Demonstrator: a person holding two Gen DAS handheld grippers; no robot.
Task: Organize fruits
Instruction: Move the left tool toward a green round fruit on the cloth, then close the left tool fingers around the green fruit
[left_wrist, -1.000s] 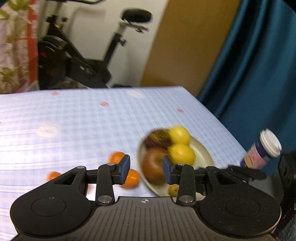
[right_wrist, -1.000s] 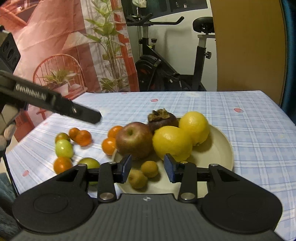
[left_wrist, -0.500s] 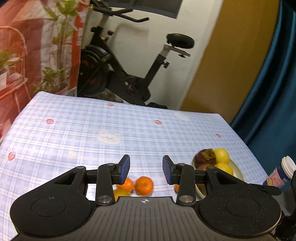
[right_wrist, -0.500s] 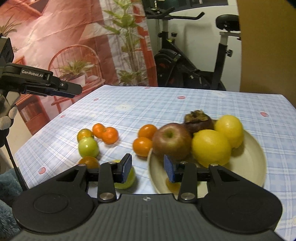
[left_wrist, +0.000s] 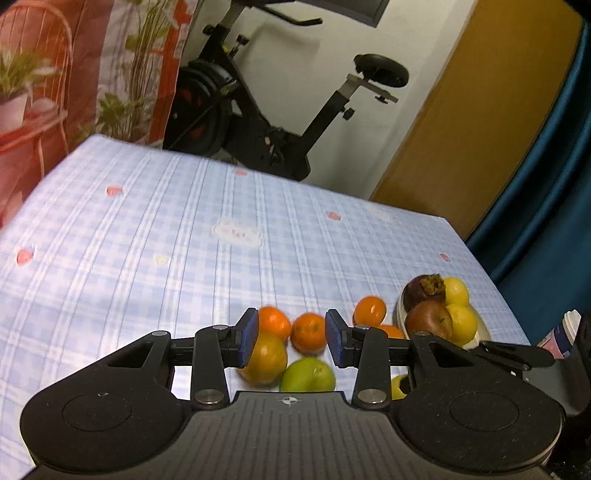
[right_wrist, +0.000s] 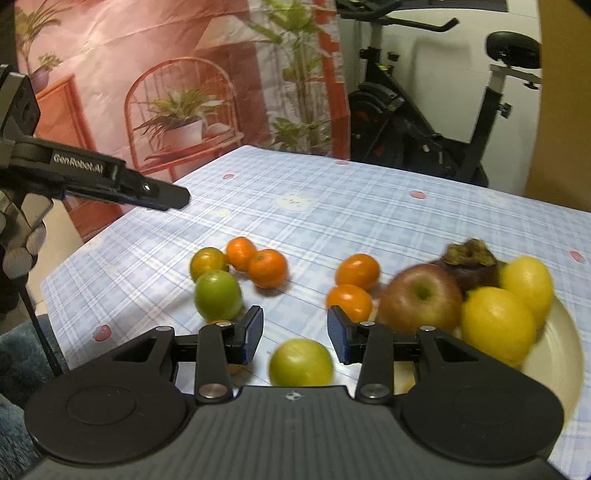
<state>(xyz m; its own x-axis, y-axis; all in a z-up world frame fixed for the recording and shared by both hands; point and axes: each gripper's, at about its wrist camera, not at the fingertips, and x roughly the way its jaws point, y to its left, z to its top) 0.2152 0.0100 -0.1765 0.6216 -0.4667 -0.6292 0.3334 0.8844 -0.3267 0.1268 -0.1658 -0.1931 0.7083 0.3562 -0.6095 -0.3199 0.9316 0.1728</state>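
Checked cloth covers the worktop (right_wrist: 369, 206); both views have swung from the plate (right_wrist: 561, 354) toward loose fruits (right_wrist: 267, 267) beside it. Left gripper (left_wrist: 290, 341) and right gripper (right_wrist: 295, 334) hover unclenched, gripping nothing, so collecting looks next.

Left gripper (left_wrist: 290, 339): pointing downward, jaws standing apart, gripping nothing
Right gripper (right_wrist: 295, 338): angling downward, jaws standing apart, gripping nothing
Person's hand (right_wrist: 16, 240): wrapping the left gripper's handle
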